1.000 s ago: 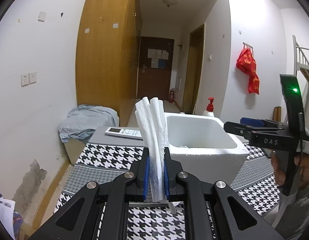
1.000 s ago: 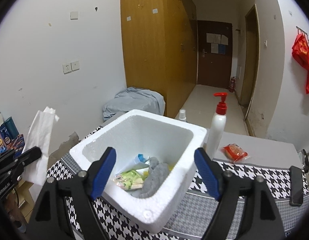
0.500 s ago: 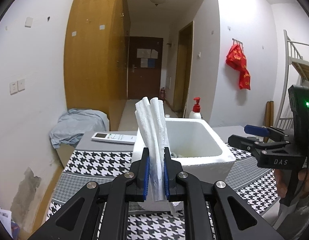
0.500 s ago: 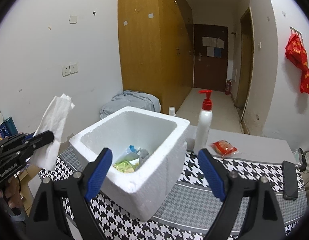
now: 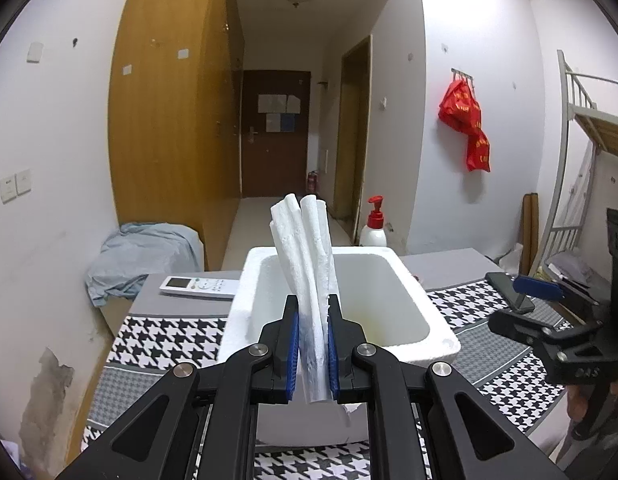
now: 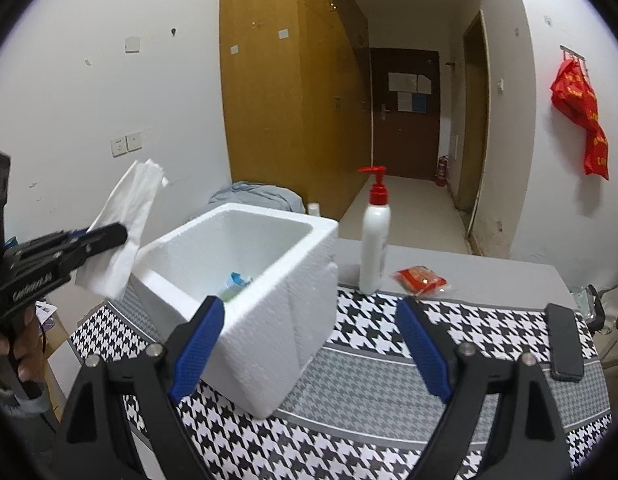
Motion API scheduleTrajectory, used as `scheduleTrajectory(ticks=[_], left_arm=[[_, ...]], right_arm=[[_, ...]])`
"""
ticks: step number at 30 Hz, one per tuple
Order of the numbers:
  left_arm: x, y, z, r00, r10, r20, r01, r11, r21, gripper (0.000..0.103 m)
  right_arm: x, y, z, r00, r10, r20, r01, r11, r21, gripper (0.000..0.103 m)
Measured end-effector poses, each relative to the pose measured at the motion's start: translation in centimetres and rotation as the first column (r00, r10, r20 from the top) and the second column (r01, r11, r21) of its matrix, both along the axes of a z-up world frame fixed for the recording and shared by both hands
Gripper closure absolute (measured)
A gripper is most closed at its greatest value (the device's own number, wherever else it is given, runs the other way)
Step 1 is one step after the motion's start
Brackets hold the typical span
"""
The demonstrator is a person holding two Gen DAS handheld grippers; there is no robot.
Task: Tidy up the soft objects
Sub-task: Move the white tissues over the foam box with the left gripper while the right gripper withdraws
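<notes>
Pinched between the blue pads of the left gripper [image 5: 313,354] is a folded white tissue [image 5: 305,264], its long axis standing nearly upright and leaning a little toward the upper left of the left wrist frame. Directly behind and below it sits the white foam box [image 5: 409,304], open side up, filling the centre of that view; in the right wrist view the tissue hangs at the left, just beside the box's near left corner, not yet over the opening. The left hand is plainly the nearer one to that opening.

At lower centre of the right wrist frame, the right gripper [image 6: 309,344] is spread wide and empty, its jaws having just been opening, with nothing between them, the foam box's corner behind its left finger. Inside the box lie a few items, possibly small packets, though the view is too partial to be sure. On the houndstooth table [image 6: 369,420] behind the box stand a pump bottle [image 6: 374,252] and a red packet [image 6: 420,279].
</notes>
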State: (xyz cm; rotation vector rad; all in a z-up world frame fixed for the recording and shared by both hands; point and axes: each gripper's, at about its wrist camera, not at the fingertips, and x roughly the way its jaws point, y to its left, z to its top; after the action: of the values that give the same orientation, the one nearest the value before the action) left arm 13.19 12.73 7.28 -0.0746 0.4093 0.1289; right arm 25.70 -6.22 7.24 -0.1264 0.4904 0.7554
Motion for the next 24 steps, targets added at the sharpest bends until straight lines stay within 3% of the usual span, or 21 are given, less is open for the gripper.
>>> scheduleTrajectory(ticks=[24], left_arm=[[5.0, -1.0, 0.1, 0.997, -0.074, -0.037, 0.073, 0.997, -0.018, 0.090]], right_arm=[[-0.1, -3.8, -1.3, 0.997, -0.076, -0.021, 0.076, 0.997, -0.003, 0.013]])
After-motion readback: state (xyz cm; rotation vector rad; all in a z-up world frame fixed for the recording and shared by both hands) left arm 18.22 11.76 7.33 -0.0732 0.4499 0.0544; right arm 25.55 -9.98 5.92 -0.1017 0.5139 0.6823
